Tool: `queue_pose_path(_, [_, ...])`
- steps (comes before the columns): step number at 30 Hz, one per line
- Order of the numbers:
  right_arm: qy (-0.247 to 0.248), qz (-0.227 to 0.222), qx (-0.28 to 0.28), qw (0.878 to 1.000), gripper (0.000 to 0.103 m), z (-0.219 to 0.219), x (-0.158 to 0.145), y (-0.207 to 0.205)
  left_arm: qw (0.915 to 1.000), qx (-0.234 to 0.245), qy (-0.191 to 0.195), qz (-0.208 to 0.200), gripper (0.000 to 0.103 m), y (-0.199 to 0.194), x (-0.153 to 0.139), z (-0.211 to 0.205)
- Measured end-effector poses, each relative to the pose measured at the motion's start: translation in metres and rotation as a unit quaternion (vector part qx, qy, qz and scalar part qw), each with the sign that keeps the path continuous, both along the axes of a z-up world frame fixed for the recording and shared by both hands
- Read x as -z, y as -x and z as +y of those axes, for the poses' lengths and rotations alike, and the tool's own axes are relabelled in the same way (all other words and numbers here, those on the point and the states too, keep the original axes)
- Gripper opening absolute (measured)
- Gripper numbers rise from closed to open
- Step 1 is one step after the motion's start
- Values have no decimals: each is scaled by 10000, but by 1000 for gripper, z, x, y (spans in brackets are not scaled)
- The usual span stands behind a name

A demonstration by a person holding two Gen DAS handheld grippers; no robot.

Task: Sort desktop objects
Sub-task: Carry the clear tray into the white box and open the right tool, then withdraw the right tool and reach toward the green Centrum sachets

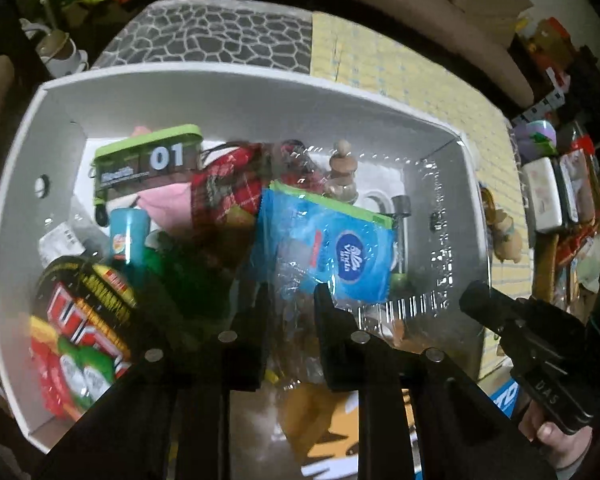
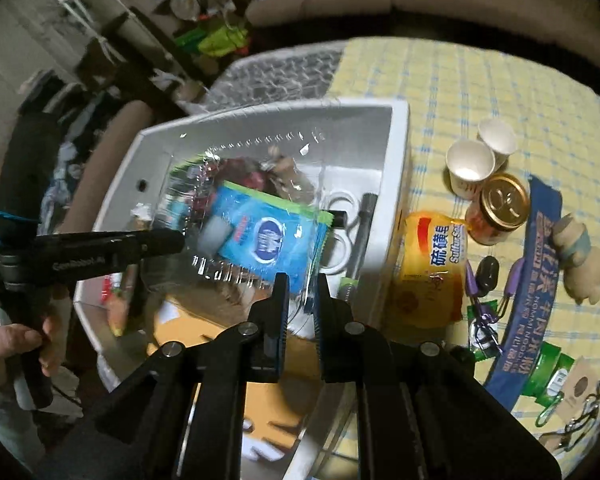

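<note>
While both my tools pinch the clear plastic tray (image 2: 244,208) holding the blue tissue pack (image 2: 268,236) above the white bin (image 2: 398,184), next step: lower, then release together.

Left wrist: close above white bin (image 1: 236,92), looking down along its fingers, far rim at 12 o'clock | Right wrist: close over the bin's right rim (image 2: 400,168), facing down, checked tablecloth (image 2: 440,80) toward 2 o'clock | Shared: bin interior, blue tissue pack (image 1: 332,248) (image 2: 268,236)
</note>
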State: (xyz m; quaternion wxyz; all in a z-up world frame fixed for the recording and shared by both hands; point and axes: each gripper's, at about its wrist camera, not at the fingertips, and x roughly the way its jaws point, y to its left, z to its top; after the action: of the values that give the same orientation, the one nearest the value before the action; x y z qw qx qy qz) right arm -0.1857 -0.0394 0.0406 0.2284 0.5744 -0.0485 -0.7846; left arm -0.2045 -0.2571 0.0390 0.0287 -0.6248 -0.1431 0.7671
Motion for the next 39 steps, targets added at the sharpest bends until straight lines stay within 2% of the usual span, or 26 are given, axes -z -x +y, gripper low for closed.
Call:
queue_pose_path(4, [-54, -65, 86, 9999, 14, 5, 9, 4, 9995, 231, 161, -137, 25, 15, 11, 16])
queue_pose_path(8, [-179, -139, -2, 9997, 13, 1, 9, 9, 9985, 326, 439, -80, 29, 23, 12, 30])
queue_pose_path(12, [-484, -64, -79, 9988, 17, -8, 3, 7, 9993, 201, 316, -84, 31, 26, 17, 23])
queue_pose_path(14, [-620, 123, -76, 9980, 21, -9, -8, 5, 9997, 125, 231, -13, 42, 24, 16, 18])
queue_pose_path(15, [-720, 296, -95, 9969, 28, -9, -18, 2, 9998, 115, 155, 34, 55, 23, 14, 17])
queue_pose_path(16, [-774, 394, -101, 9962, 31, -8, -26, 1, 9999, 125, 66, 67, 64, 22, 14, 17])
queue_pose_path(17, [-812, 475, -99, 9955, 35, -6, -32, 0, 9999, 112, 67, 79, 65, 20, 13, 17])
queue_pose_path(22, [-675, 666, 15, 9955, 36, 15, -60, -7, 9996, 90, 225, 110, 75, 12, 10, 20])
queue_pose_path(24, [-657, 705, 24, 9953, 37, 25, -67, -11, 9996, 34, 230, 152, 75, 7, 5, 18])
queue_pose_path(27, [-823, 814, -15, 9933, 45, 42, -74, -20, 9994, -49, 137, 311, 87, -5, -9, 15])
queue_pose_path(31, [-930, 856, -43, 9920, 53, 62, -72, -34, 9978, -69, 42, 651, 90, -28, -33, 20])
queue_pose_path(33, [-810, 809, -6, 9934, 54, 75, -70, -41, 9967, -39, -20, 807, 94, -41, -42, 28])
queue_pose_path(37, [-726, 797, 68, 9942, 58, 97, -67, -53, 9941, 196, -180, 1048, 95, -68, -56, 55])
queue_pose_path(39, [-667, 789, 70, 9946, 67, 106, -67, -60, 9922, 304, -121, 1201, 96, -81, -61, 71])
